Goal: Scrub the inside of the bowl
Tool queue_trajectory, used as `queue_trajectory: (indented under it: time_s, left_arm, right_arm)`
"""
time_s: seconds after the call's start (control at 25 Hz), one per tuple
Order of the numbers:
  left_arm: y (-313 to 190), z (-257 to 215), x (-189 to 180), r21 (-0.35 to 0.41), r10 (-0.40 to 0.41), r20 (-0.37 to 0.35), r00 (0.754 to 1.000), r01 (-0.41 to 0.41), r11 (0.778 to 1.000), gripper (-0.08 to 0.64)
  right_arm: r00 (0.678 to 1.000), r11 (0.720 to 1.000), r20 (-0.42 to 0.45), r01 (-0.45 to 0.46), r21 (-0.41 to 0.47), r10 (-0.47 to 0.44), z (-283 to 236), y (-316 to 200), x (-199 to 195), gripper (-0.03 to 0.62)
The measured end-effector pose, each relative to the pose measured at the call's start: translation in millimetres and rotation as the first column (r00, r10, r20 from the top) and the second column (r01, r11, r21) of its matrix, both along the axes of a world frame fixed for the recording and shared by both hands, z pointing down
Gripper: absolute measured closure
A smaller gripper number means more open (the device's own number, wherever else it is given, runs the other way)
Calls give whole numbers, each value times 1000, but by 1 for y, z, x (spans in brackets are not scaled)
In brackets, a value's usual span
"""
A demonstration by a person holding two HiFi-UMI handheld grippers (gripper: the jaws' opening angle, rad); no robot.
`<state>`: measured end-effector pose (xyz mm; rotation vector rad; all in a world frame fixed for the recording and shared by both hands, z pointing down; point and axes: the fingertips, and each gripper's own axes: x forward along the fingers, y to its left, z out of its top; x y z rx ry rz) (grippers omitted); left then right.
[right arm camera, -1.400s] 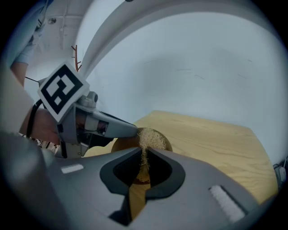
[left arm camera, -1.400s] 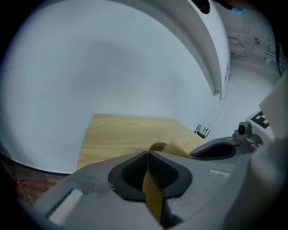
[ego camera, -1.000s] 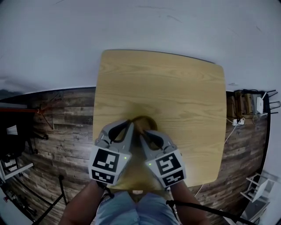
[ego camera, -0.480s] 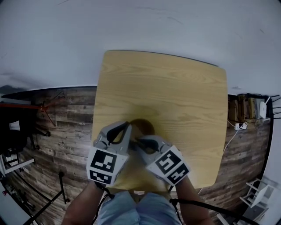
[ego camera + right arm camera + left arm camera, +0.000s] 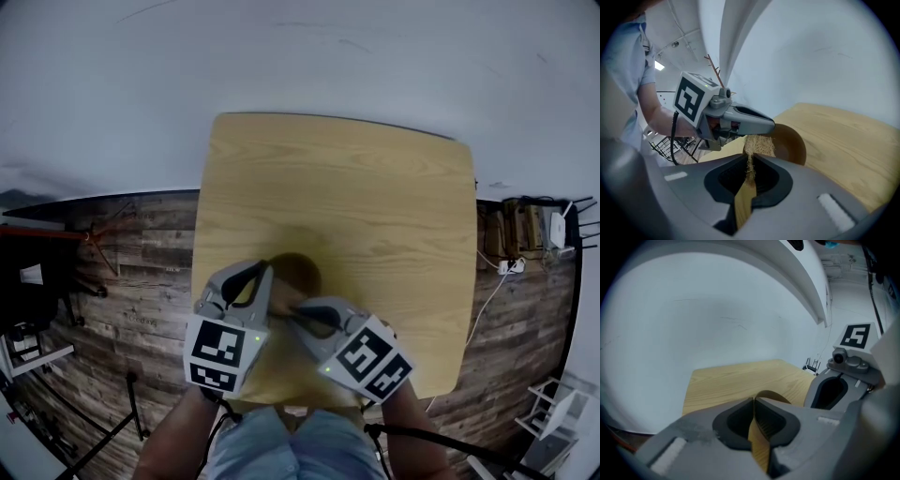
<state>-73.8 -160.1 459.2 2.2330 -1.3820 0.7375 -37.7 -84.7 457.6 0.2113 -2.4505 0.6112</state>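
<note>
A small brown bowl (image 5: 298,270) sits on the light wooden table (image 5: 375,197), near its front edge. My left gripper (image 5: 265,274) is shut on the bowl's left rim; in the left gripper view the thin brown rim (image 5: 772,395) runs between the closed jaws (image 5: 753,402). My right gripper (image 5: 296,315) is shut on a straw-coloured fibrous scrub pad (image 5: 758,145), whose tuft sticks out past the jaws (image 5: 750,160) against the bowl's (image 5: 793,140) near side. The two grippers almost touch. Most of the bowl's inside is hidden in the head view.
The table stands against a white wall (image 5: 300,56) on a dark plank floor (image 5: 141,253). A wooden rack with white devices and cables (image 5: 530,225) is at the right. A dark stand (image 5: 28,281) is at the left. My left gripper's body (image 5: 736,121) crosses the right gripper view.
My right gripper has swung so its marker cube moved right and down, its jaws now pointing more leftward at the bowl. The left gripper and bowl stayed nearly in place.
</note>
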Motion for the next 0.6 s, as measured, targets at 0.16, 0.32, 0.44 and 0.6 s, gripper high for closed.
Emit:
queue_trajectory:
  time_s: [0.16,0.32,0.44,0.6]
  left_arm:
    - [-1,-2,3,6,10,26,1000,-10,1000,528]
    - [-1,-4,8,11,36,61,998,-37,999,528]
    - [1,-7,14,16,57,76,995,-59,998,528]
    - [0,-10,18,18,75,71,995,-77,997,528]
  right_arm:
    - [999,997,-31,-31,77,33,-13,-5,16,566]
    - [994,975,-96,-37,218,60,-21,-19,25,566]
    - [989,963,-140,-14,269,53,-18,-26,25,566]
    - [980,958,-191,4,287,54,-6,-35,27,566]
